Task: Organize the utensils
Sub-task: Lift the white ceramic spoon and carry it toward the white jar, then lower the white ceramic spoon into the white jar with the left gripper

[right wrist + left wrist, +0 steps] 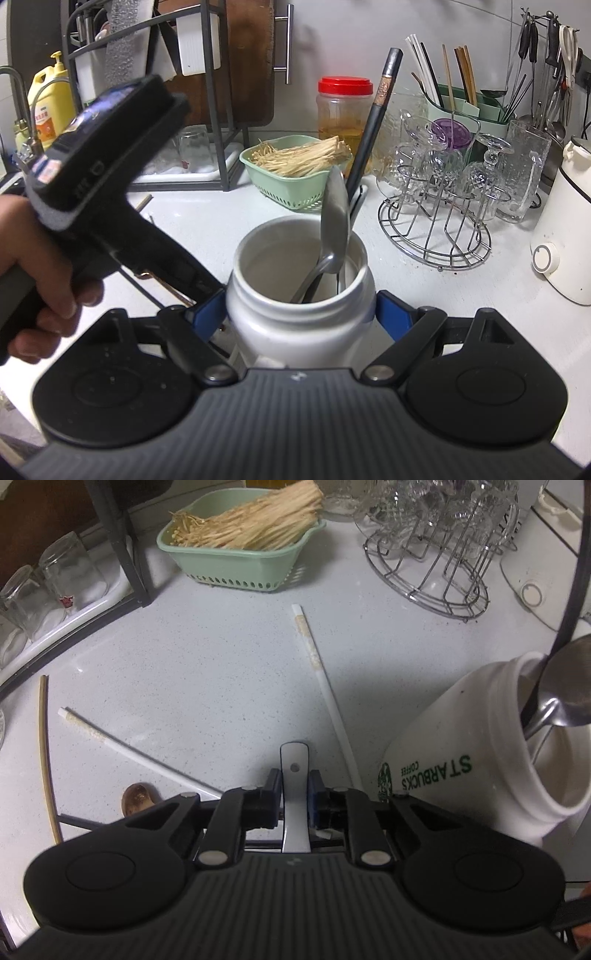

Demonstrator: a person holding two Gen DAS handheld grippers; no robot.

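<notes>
On the far left of the counter (207, 672), in the left wrist view, upturned glasses (48, 587) sit on a rack shelf, and nearer the camera a thin wooden chopstick (45, 746) lies along the edge, with a white chopstick (122, 747) slanting just beside it and a brown wooden spoon (135, 798) partly hidden behind the gripper body. Toward the middle, a green basket (236, 559) of pale enoki mushrooms (258, 524) stands at the back, and a second white chopstick (325, 686) lies in front of it, running down toward the jar. The left gripper (294, 794) points steeply down at the counter with its jaws drawn in on the white handle of a ceramic spoon (294, 760), which stands up between the pads; no gap shows on either side of the handle. To the right, a white jar (461, 760) printed with green Starbucks lettering leans toward the camera, with a metal spoon (569, 686) and a dark chopstick (576, 572) sticking out of its mouth, and a wire glass rack (428, 568) stands behind it. Seen from the right wrist, a hand (40, 280) at the left grips the handle of the other tool, and the right gripper (301, 314) is clamped around the neck of the jar (295, 325), its blue pads pressing both sides. The metal spoon (334, 225) and the dark chopstick (373, 122) stand inside, and farther right are the wire rack (439, 229) holding stemmed glasses and a white kettle (565, 236).
</notes>
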